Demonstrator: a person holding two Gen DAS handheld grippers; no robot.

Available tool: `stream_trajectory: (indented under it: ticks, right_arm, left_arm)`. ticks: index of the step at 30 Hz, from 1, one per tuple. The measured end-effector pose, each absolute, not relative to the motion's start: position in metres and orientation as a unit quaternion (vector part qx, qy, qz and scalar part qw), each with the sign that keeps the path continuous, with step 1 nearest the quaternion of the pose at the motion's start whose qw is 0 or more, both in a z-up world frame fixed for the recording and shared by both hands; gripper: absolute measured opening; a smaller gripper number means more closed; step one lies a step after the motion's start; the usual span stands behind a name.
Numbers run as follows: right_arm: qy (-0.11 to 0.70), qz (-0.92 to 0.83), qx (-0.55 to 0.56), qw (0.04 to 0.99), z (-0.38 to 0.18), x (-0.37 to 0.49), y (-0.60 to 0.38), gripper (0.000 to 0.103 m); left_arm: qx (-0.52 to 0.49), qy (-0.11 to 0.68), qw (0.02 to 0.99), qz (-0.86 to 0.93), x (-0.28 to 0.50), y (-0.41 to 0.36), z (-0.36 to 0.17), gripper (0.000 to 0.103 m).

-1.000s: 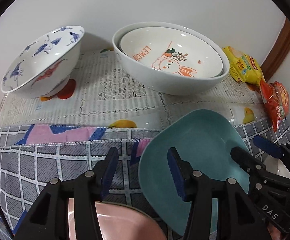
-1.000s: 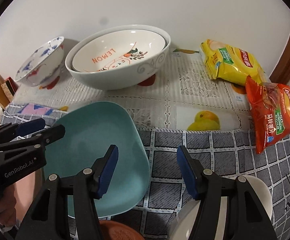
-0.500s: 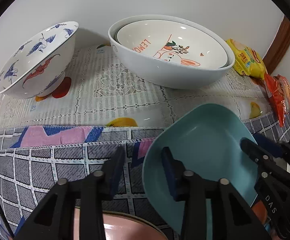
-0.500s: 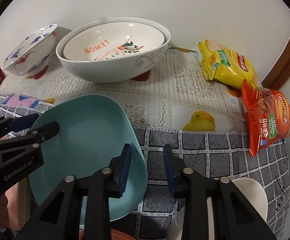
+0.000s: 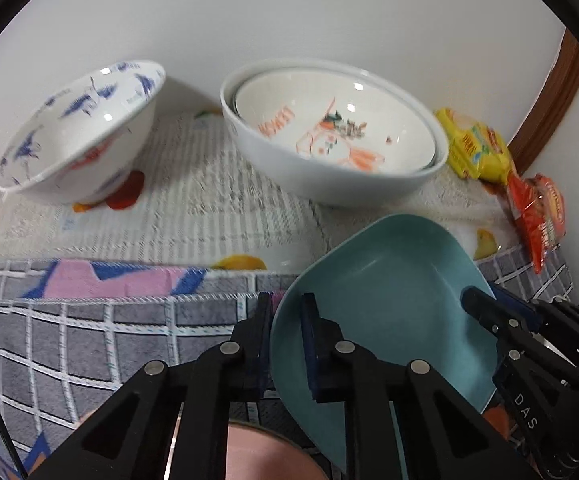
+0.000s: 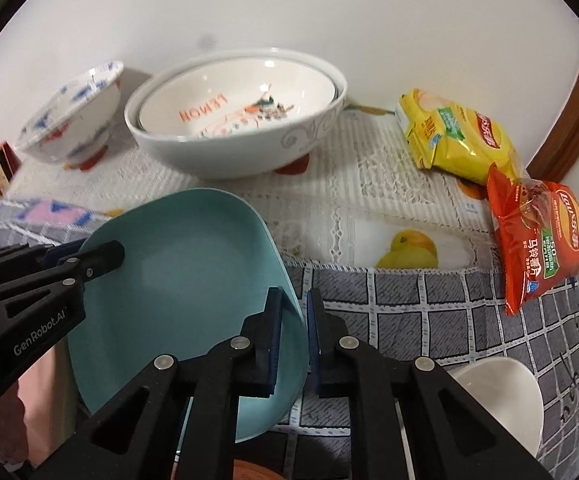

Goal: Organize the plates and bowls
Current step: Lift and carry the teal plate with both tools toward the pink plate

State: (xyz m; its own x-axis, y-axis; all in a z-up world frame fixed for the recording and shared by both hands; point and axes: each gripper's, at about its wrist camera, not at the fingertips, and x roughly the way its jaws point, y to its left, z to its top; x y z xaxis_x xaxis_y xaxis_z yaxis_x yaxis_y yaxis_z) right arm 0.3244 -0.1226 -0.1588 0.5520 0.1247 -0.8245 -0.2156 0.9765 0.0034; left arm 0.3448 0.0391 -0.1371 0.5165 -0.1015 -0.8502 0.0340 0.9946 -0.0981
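Note:
A teal squarish plate (image 5: 389, 300) (image 6: 177, 280) is held tilted over the checked cloth at the table's front. My left gripper (image 5: 287, 300) is closing on its left rim, pads pressing on both sides of it. My right gripper (image 6: 294, 292) is closing on the opposite rim in the same way. Each gripper also shows in the other's view: the left gripper (image 6: 101, 256), the right gripper (image 5: 477, 300). Further back stand two nested white bowls (image 5: 329, 140) (image 6: 241, 120), the inner one with orange lettering, and a blue-patterned bowl (image 5: 77, 136) (image 6: 73, 116) to their left.
A pink plate (image 5: 265, 452) lies just below the left gripper, and a white bowl (image 6: 497, 400) sits at the front right. A yellow snack bag (image 6: 457, 136) and a red snack bag (image 6: 537, 240) lie at the right by the wall. The white wall runs close behind the bowls.
Both grippers have narrowed from wide open onto the teal plate's opposite rims. The plate now sits a little more tilted between them.

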Motion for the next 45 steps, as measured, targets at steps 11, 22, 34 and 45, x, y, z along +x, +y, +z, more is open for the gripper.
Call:
stream_trajectory:
  ticks: [11, 22, 34, 45]
  right_arm:
    - [0.428, 0.092, -0.012, 0.899, -0.108, 0.293, -0.133, 0.011]
    - [0.419, 0.083, 0.011, 0.904, -0.082, 0.237, -0.141, 0.011]
    - [0.415, 0.080, 0.021, 0.906, -0.075, 0.187, -0.124, 0.012]
    - [0.413, 0.079, 0.022, 0.907, -0.074, 0.167, -0.101, 0.012]
  left_arm:
    - [-0.052, 0.457, 0.886, -0.056, 0.316, 0.043, -0.086, 0.014]
    - [-0.059, 0.458, 0.885, -0.066, 0.264, 0.048, -0.063, 0.014]
    - [-0.056, 0.457, 0.885, -0.062, 0.217, 0.069, -0.055, 0.014]
    - [-0.061, 0.455, 0.886, -0.061, 0.200, 0.092, -0.054, 0.014]
